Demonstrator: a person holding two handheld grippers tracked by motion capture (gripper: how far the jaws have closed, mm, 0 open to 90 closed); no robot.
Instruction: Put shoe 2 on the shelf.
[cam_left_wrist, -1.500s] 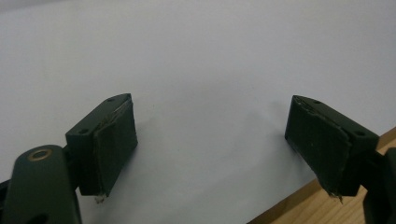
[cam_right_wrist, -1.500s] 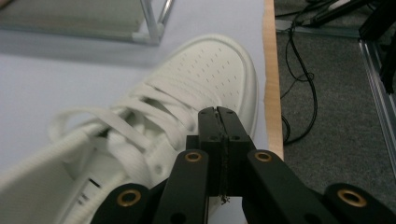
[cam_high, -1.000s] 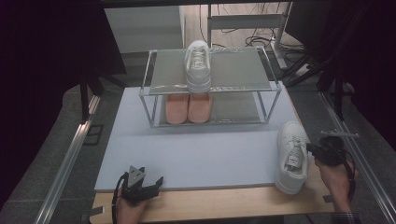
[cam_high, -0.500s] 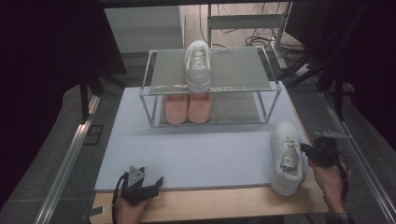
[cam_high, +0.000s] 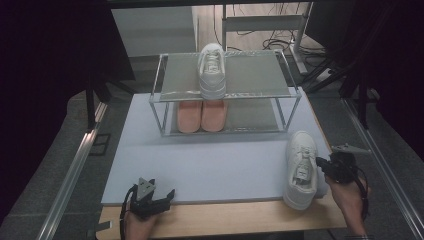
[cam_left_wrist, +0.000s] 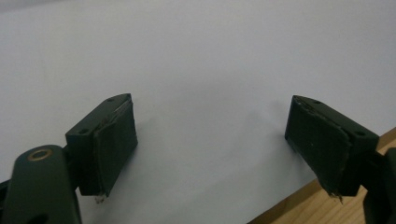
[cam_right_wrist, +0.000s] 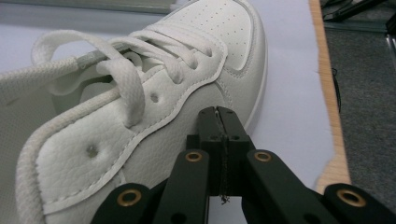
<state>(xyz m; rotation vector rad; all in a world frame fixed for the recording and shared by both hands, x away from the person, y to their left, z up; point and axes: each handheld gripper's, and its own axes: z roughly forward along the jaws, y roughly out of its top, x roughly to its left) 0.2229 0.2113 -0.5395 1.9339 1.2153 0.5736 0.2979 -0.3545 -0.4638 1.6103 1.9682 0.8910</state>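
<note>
A white lace-up sneaker (cam_high: 301, 167) lies on the pale mat (cam_high: 210, 160) near its front right corner, toe pointing away. My right gripper (cam_high: 324, 165) is shut with nothing between its jaws, and its joined tips press against the sneaker's right side (cam_right_wrist: 140, 116); in the right gripper view my right gripper (cam_right_wrist: 218, 112) meets the leather below the eyelets. My left gripper (cam_high: 155, 200) rests at the mat's front edge, and in the left gripper view my left gripper (cam_left_wrist: 210, 130) stands open over bare mat. A matching white sneaker (cam_high: 211, 70) sits on the top shelf of the rack (cam_high: 159, 107).
Two pink shoes (cam_high: 201, 115) stand side by side on the rack's lower shelf. The wooden table edge (cam_high: 225, 220) runs in front of the mat. Metal rails (cam_high: 70, 175) flank the table, with dark floor and cables beyond.
The right gripper has moved left, and the white sneaker on the mat has slid left with it, away from the right edge. The left gripper has stayed put.
</note>
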